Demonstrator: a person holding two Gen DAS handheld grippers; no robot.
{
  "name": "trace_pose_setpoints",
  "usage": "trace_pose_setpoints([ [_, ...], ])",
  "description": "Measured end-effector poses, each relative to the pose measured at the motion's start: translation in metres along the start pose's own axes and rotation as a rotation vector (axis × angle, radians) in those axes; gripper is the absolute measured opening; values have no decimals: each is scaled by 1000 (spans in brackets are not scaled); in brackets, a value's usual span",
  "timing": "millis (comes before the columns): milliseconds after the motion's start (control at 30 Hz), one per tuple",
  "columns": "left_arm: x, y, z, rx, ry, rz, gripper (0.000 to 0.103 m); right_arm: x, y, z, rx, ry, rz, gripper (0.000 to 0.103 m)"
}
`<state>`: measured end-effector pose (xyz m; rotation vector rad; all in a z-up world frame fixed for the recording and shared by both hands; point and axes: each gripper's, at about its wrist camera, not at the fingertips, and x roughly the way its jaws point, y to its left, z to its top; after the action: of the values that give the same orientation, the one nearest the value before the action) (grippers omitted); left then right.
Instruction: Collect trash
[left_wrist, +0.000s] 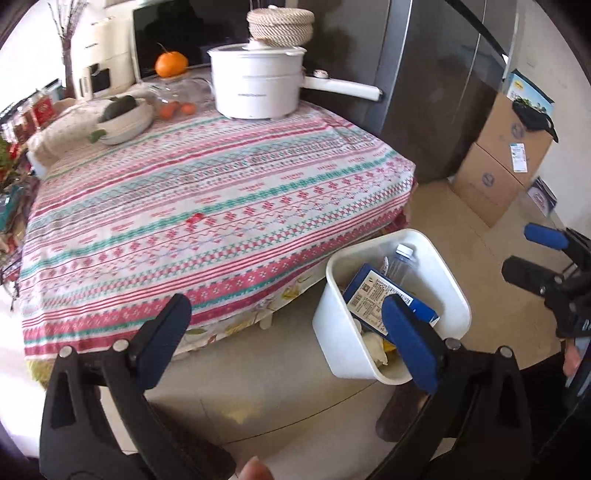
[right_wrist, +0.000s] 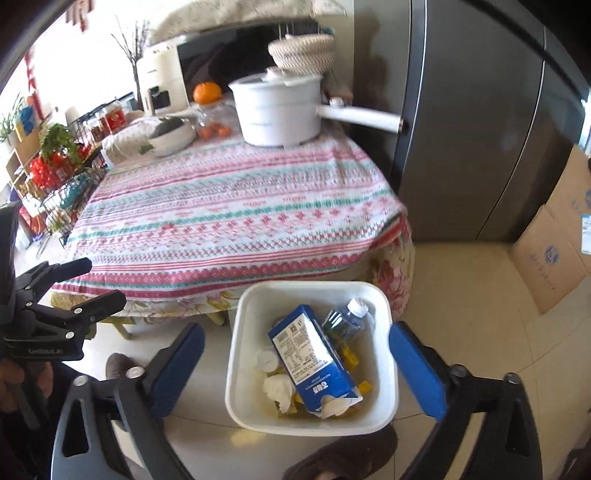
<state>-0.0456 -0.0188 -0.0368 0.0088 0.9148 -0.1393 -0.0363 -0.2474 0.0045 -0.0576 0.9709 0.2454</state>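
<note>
A white trash bin (right_wrist: 240, 369) stands on the floor at the table's near right corner; it also shows in the left wrist view (left_wrist: 332, 321). Inside lie a blue carton (right_wrist: 314, 354), a clear plastic bottle (right_wrist: 345, 319), crumpled tissue (right_wrist: 277, 387) and yellow scraps. The carton (left_wrist: 373, 295) and bottle (left_wrist: 400, 260) also show in the left wrist view. My right gripper (right_wrist: 295, 365) is open and empty, right above the bin. My left gripper (left_wrist: 286, 332) is open and empty, above the floor left of the bin. The right gripper (left_wrist: 532, 251) also appears at that view's right edge.
The table with a striped cloth (left_wrist: 207, 206) carries a white pot (left_wrist: 258, 85), a woven basket (left_wrist: 280, 22), an orange (left_wrist: 171, 63) and a bowl (left_wrist: 125, 123). A dark fridge (right_wrist: 480, 129) and cardboard boxes (left_wrist: 506, 158) stand at the right. A wire rack (right_wrist: 66, 192) stands at the left.
</note>
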Motion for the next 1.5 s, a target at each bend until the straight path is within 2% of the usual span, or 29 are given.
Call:
trace_pose_setpoints([
  [200, -36, -1, -6, -35, -79, 48, 102, -31, 27, -12, -39, -103, -53, 103],
  [300, -49, -6, -7, -25, -123, 72, 102, -51, 32, -18, -19, -172, -95, 103],
  [467, -67, -10, -8, -21, -190, 97, 102, -79, 35, -20, 11, -278, -104, 103],
  [600, -76, -10, -8, -30, -228, 112, 102, -91, 37, -20, 30, -320, -106, 103],
  [1500, -84, -7, -10, -49, -258, 76, 102, -83, 35, -19, 32, -307, -123, 103],
])
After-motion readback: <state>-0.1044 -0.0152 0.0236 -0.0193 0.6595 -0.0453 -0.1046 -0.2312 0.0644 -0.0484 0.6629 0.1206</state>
